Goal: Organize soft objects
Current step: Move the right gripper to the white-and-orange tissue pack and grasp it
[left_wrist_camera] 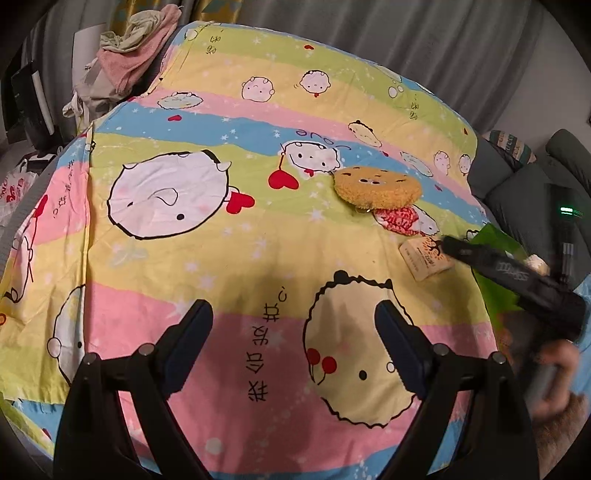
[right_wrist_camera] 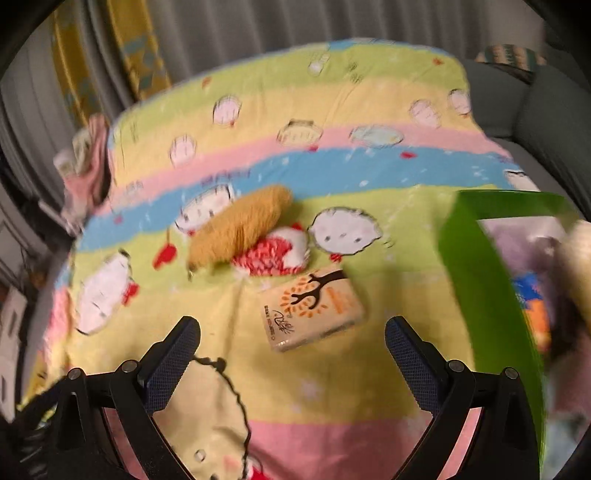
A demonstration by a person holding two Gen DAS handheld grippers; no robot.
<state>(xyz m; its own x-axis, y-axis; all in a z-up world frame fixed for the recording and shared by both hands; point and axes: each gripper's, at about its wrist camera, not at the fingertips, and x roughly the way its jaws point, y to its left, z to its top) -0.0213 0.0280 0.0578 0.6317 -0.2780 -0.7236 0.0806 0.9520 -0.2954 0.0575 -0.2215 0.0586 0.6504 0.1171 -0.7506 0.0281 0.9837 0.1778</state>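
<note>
A round tan plush toy (left_wrist_camera: 377, 183) lies on the striped cartoon bedspread (left_wrist_camera: 207, 258), on top of a red-and-white soft pouch (left_wrist_camera: 400, 219). A beige tissue pack (left_wrist_camera: 424, 258) with a tree print lies nearer. In the right wrist view the plush (right_wrist_camera: 236, 229), the pouch (right_wrist_camera: 275, 254) and the tissue pack (right_wrist_camera: 314, 312) lie ahead of my open, empty right gripper (right_wrist_camera: 291, 354). A green box (right_wrist_camera: 487, 280) with items inside stands at the right. My left gripper (left_wrist_camera: 293, 332) is open and empty over the bedspread. The right gripper's body (left_wrist_camera: 517, 280) shows at the right.
A pile of pink and pale clothes (left_wrist_camera: 129, 55) sits at the bed's far left corner. Grey cushions (left_wrist_camera: 535, 184) lie at the right. Grey curtains (left_wrist_camera: 406, 33) hang behind. A white plastic bag (left_wrist_camera: 14, 188) is at the left.
</note>
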